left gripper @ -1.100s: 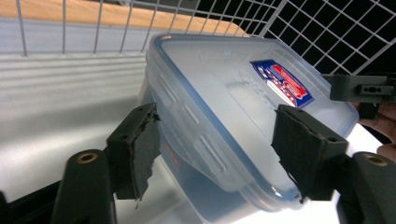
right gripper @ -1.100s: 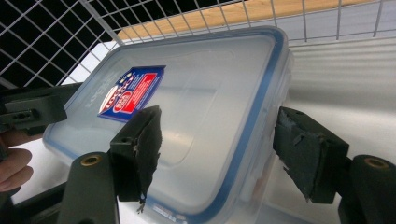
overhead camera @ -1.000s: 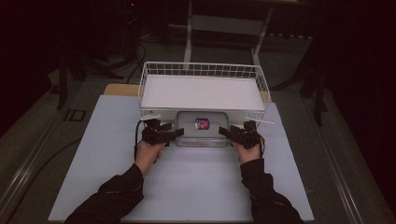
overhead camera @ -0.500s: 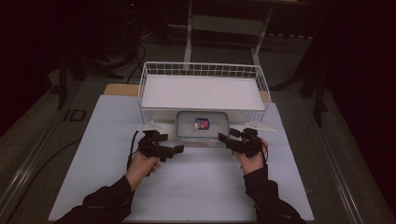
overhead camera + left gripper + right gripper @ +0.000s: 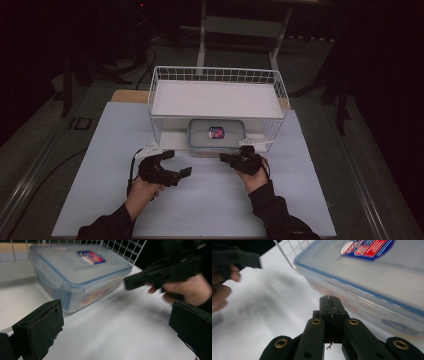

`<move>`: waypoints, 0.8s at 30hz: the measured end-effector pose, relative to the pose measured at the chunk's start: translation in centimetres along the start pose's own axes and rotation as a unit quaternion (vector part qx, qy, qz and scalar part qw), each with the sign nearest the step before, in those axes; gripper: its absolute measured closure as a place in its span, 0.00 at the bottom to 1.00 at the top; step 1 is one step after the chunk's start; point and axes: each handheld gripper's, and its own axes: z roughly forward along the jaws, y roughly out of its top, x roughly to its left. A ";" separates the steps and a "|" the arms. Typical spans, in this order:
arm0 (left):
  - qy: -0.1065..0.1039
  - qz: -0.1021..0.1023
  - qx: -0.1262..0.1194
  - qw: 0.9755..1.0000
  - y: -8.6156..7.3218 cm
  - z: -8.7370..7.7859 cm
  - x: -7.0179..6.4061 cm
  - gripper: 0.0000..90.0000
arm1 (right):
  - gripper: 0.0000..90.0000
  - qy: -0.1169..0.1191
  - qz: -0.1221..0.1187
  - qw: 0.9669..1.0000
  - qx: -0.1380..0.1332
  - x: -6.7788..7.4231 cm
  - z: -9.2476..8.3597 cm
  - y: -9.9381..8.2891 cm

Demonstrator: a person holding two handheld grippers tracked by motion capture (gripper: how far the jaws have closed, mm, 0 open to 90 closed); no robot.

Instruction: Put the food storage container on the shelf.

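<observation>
A clear plastic container [image 5: 216, 135] with a blue-rimmed lid and a red and blue label lies on the white table, half under a white wire rack [image 5: 215, 71]. My left gripper [image 5: 177, 163] is open, its jaws wide apart and empty, a short way in front of the container's left corner. In the left gripper view the container [image 5: 75, 272] is ahead of the left gripper [image 5: 115, 327], apart from it. My right gripper [image 5: 224, 158] is shut on nothing, its tip close to the container's front edge. In the right gripper view the shut right gripper [image 5: 331, 306] points at the container [image 5: 374, 277] wall.
The rack's white top shelf [image 5: 217, 99] hangs over the container's back half. White table surface [image 5: 100, 150] spreads left, right and toward the person. A wooden board corner [image 5: 127, 96] shows behind the rack. The floor around is dark.
Both grippers have drawn back from the container's sides toward the person, the left one farther and lower left. The container has not moved.
</observation>
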 end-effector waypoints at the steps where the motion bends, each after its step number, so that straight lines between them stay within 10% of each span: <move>1: 0.002 0.004 -0.003 1.000 0.0 -0.2 0.0 0.00 | 1.00 0.000 0.001 1.000 0.003 0.0 0.3 0.0; 24: 0.012 0.029 0.007 0.999 -0.9 -0.4 0.4 0.00 | 1.00 -0.039 0.032 0.999 -0.010 -2.6 4.6 2.2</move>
